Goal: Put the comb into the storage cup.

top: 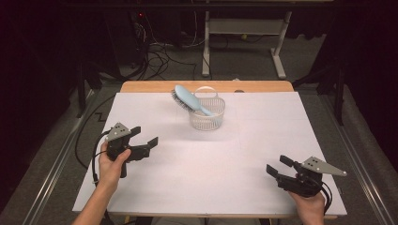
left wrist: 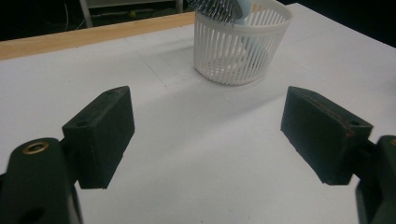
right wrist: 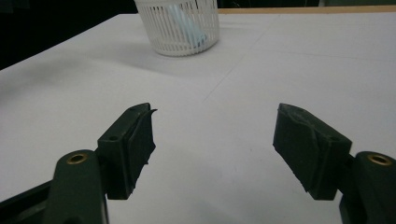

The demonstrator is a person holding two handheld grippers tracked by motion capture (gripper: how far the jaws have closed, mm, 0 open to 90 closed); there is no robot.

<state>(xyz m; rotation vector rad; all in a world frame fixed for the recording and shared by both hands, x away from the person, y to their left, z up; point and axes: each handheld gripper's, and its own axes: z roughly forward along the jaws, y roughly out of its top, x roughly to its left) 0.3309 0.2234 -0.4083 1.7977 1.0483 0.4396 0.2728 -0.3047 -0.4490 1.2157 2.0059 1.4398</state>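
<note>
A light blue hairbrush (top: 190,100) leans in a white slatted basket (top: 207,119) near the table's far edge, handle down inside, bristle head sticking out over the rim. The left gripper (top: 145,137) hovers near the basket, jaws wide and empty. The right gripper (top: 278,165) sits well apart near the front edge of the white table (top: 263,140), jaws wide, empty.

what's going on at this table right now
A person holds a gripper in each hand over a white table. The left gripper and right gripper are both open and hold nothing. Farther back, a light blue hairbrush stands tilted in a white basket, bristle end sticking out.
</note>
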